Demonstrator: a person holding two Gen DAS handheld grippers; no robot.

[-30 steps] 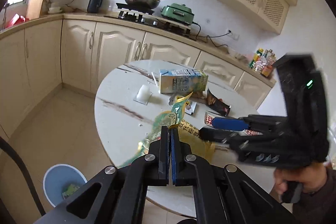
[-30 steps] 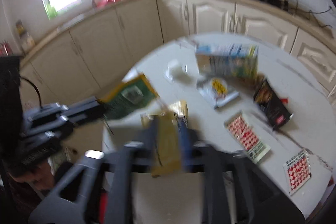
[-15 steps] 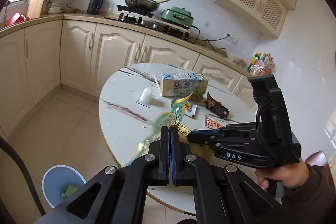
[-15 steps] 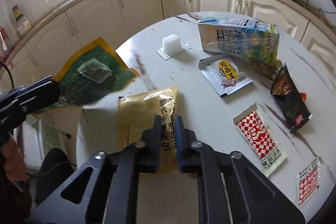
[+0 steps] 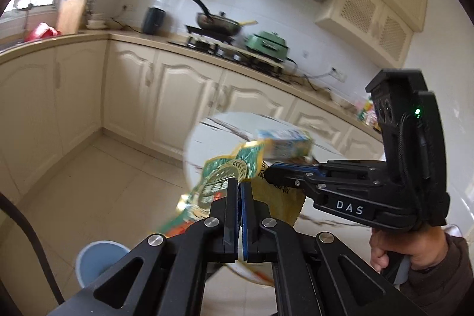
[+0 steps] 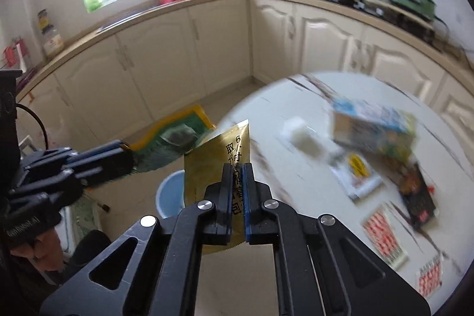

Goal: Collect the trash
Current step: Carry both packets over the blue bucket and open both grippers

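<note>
My left gripper (image 5: 239,186) is shut on a green and gold snack wrapper (image 5: 225,176), held in the air beside the table's edge; the wrapper also shows in the right wrist view (image 6: 174,142). My right gripper (image 6: 237,171) is shut on a yellow packet (image 6: 219,156) with black print, held off the table; the right gripper (image 5: 268,172) and packet (image 5: 275,197) also show in the left wrist view. A light blue bin (image 6: 171,191) stands on the floor below both; it also shows in the left wrist view (image 5: 97,259).
A round white table (image 6: 275,108) carries a blue-green carton (image 6: 373,129), a white block (image 6: 302,132), a white-yellow sachet (image 6: 355,173), a dark wrapper (image 6: 417,194) and red-checked packets (image 6: 385,239). Cream cabinets (image 5: 133,99) line the walls.
Both grippers have lifted and swung left off the table with their wrappers. The yellow packet has left the tabletop and now hangs over the bin area.
</note>
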